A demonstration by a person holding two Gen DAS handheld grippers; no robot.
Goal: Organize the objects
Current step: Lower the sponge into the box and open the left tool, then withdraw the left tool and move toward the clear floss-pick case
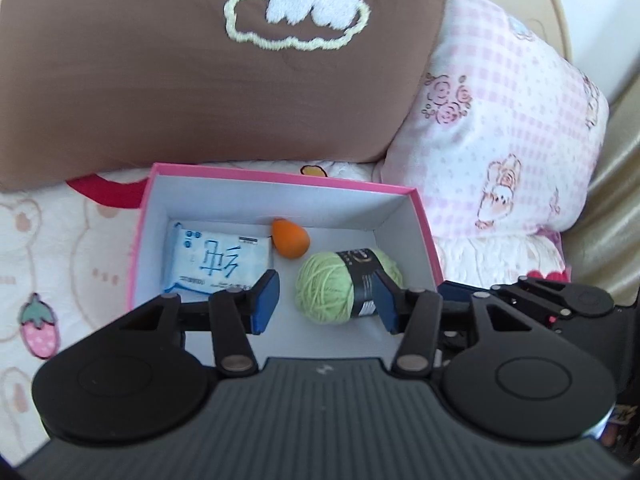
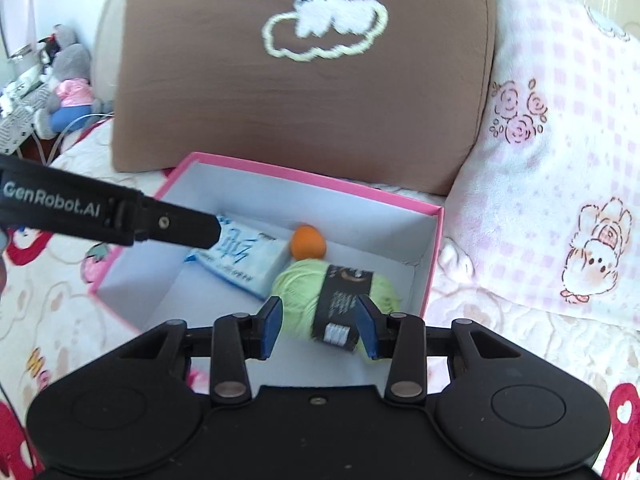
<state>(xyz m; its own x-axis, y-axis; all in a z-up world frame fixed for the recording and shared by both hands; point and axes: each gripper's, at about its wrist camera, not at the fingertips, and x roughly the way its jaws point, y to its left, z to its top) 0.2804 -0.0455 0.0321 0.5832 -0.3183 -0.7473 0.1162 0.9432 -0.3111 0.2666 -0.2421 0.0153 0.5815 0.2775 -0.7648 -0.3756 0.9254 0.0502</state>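
Both sets of jaws apart and empty: left gripper (image 1: 326,304) and right gripper (image 2: 319,328) hover over the pink box (image 1: 280,178). Yarn ball (image 1: 344,284), tissue pack (image 1: 216,262) and orange egg-shaped sponge (image 1: 290,238) lie inside. Risk: a finger clips the near wall, or the two grippers collide; they're close. Brown cushion (image 1: 180,80) blocks the far side, bedding is clear on the left.

1. One pink box (image 1: 424,236) was there.
2. In it lay one tissue pack (image 1: 216,260).
3. One orange sponge (image 1: 290,238) lay there too.
4. One green yarn ball (image 1: 328,288) lay beside them.
5. Two cushions stood behind: one brown cushion (image 1: 180,80) and one pink pillow (image 1: 512,128).
6. One plush toy (image 2: 68,80) sat far off.
7. Two grippers showed: the left gripper (image 1: 326,300) and the right gripper (image 2: 318,326).
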